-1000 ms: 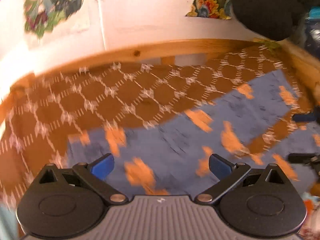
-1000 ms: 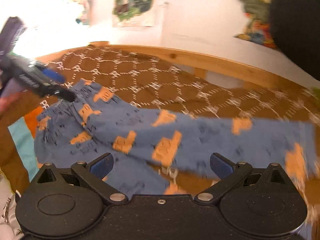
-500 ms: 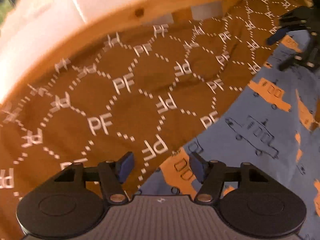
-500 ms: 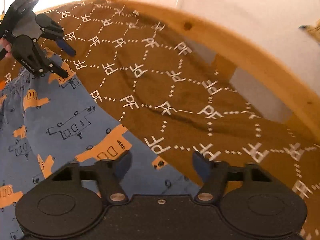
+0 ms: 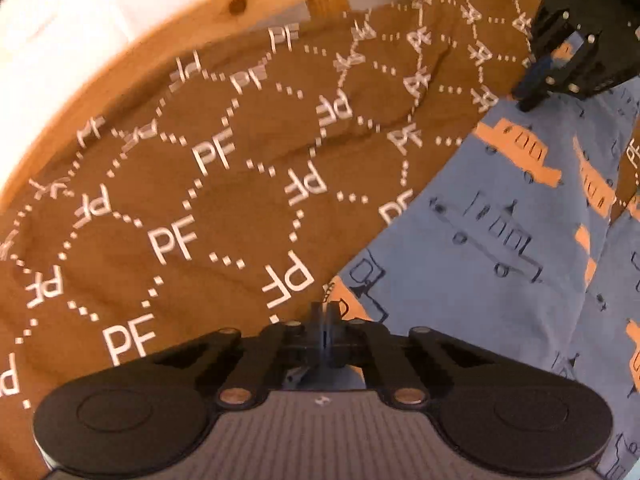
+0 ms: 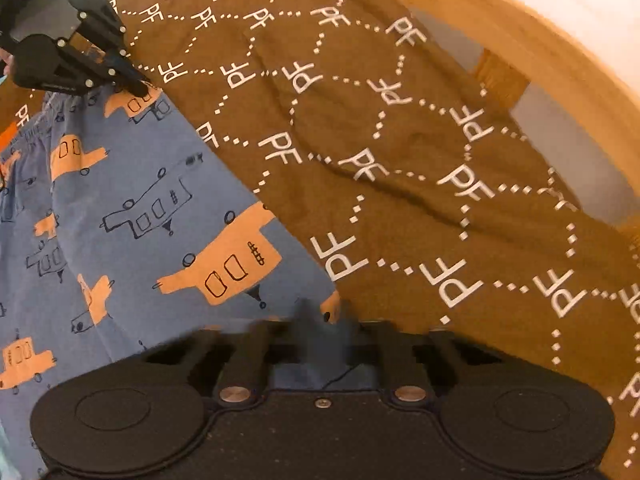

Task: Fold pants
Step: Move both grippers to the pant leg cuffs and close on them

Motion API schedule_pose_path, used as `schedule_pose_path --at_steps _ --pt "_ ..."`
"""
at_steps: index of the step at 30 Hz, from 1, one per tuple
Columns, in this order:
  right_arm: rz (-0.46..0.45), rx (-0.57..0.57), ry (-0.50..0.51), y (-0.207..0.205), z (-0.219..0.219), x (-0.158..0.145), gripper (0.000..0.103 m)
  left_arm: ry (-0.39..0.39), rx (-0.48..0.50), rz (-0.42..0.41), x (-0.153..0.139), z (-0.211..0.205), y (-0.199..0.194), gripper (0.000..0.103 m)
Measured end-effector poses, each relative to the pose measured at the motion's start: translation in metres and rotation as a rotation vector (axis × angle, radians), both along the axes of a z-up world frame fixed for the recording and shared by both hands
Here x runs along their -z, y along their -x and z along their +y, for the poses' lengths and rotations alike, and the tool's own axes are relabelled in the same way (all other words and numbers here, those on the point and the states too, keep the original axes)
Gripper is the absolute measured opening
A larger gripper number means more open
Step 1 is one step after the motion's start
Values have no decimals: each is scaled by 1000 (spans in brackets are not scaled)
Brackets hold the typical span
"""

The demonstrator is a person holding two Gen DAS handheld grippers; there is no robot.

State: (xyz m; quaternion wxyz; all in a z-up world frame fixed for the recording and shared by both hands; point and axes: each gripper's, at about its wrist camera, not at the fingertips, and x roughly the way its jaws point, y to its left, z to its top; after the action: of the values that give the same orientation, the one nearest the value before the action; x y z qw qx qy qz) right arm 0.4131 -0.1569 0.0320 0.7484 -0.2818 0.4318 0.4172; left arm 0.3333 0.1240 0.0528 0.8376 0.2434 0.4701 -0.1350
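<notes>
Blue pants (image 5: 500, 248) printed with orange and outlined cars lie flat on a brown bedspread; they also show in the right wrist view (image 6: 132, 216). My left gripper (image 5: 325, 314) is shut on the far edge of the pants at one corner. My right gripper (image 6: 324, 316) is shut on the far edge at the other corner. Each gripper shows in the other's view: the right one (image 5: 536, 92) at upper right, the left one (image 6: 136, 88) at upper left, both pinching the fabric edge.
The brown bedspread (image 5: 200, 200) with white "PF" lettering covers the bed. A wooden bed frame rail (image 5: 168, 36) curves along the far side, also in the right wrist view (image 6: 520, 40), with a white wall beyond.
Both grippers came down to the far edge of the pants and closed from wide open to shut on the fabric.
</notes>
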Motion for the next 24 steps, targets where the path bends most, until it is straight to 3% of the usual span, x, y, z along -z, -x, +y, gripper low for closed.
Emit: schedule_pose_path --at_steps 3,10,12,17,18,20,22,24 --pt "-87 -11 6 12 3 -13 0 4 -18 -76 -13 -1 8 0" --pt "-358 106 -66 6 16 -55 0 37 -272 -275 -41 13 -2 0" --pt "-386 144 -86 -6 25 -53 0 35 -310 -274 -36 15 -12 0" --pt "-328 190 -45 -31 40 -19 0 6 -334 -198 -4 18 -32 1" --pt "-305 211 -72 -33 37 -18 4 16 -333 -186 0 20 -35 4" --pt "-214 235 -182 -42 25 -24 26 26 -322 -193 -1 25 -31 10" --pt "-124 193 -272 -46 20 -32 65 63 -315 -195 -6 30 -29 22" --pt "-61 129 -323 -46 24 -40 77 105 -312 -202 -13 35 -26 57"
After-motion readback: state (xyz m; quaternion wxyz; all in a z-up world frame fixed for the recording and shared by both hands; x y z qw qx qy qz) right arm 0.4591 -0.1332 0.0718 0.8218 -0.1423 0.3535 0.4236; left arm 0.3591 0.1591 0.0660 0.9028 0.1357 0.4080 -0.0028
